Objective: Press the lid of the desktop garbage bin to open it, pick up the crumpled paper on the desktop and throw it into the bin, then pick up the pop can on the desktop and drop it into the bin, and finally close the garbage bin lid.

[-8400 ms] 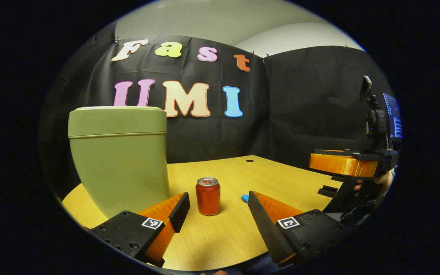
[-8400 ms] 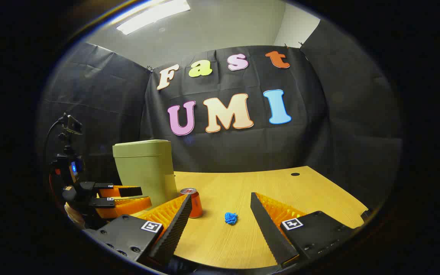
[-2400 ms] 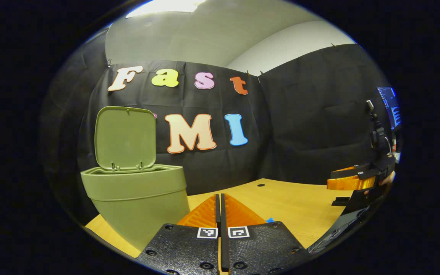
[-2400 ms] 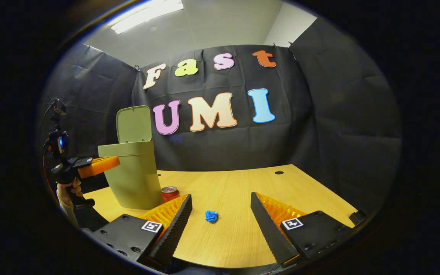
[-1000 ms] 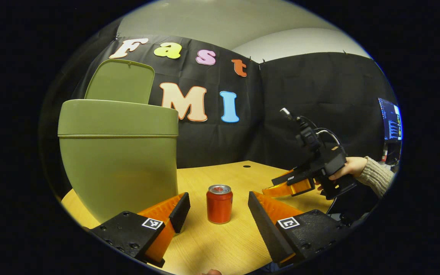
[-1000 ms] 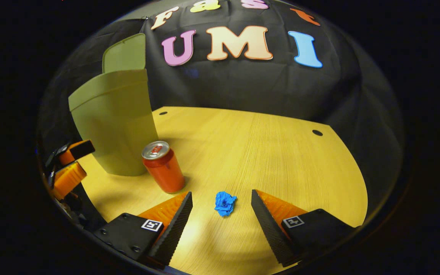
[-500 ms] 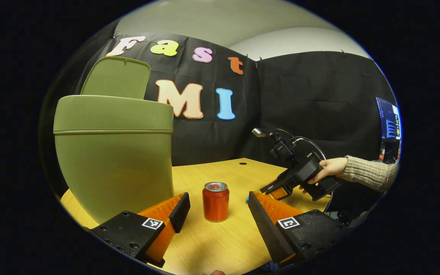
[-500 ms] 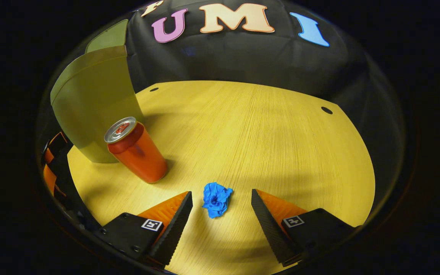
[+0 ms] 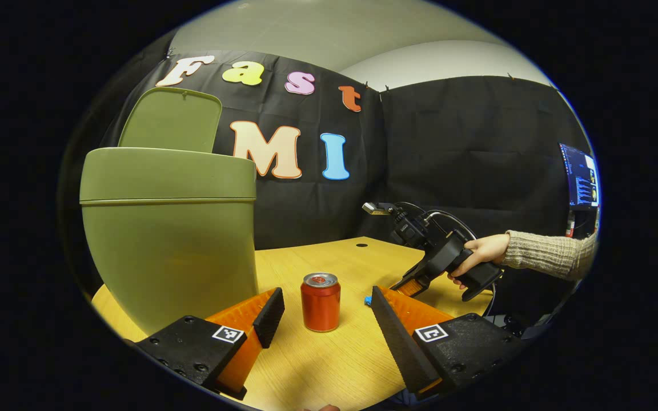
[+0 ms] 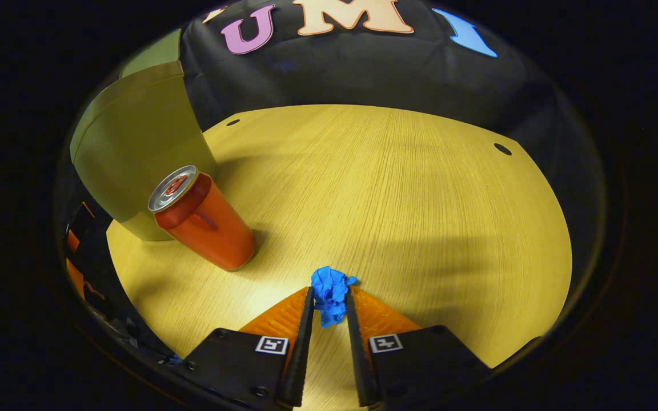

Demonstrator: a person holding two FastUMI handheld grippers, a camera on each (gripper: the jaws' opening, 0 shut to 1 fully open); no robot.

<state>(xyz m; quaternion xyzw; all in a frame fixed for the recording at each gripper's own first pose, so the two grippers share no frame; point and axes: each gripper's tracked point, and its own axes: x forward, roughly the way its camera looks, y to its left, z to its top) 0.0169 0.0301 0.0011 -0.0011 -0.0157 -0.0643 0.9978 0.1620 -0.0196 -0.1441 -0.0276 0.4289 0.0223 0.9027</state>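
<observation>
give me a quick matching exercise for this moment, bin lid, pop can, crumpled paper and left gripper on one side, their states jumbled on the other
Things:
1. bin lid
2. pop can
3. crumpled paper
4. left gripper

States:
A. pinched between the right gripper's fingers
B. raised, bin open
C. open, holding nothing
D. standing upright on the desktop

Pairs: 1-B, 2-D, 3-A, 4-C

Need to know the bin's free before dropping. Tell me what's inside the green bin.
The olive-green plastic bin stands with its lid raised, but both views look at its outer wall from below the rim, so its inside is hidden.
</observation>
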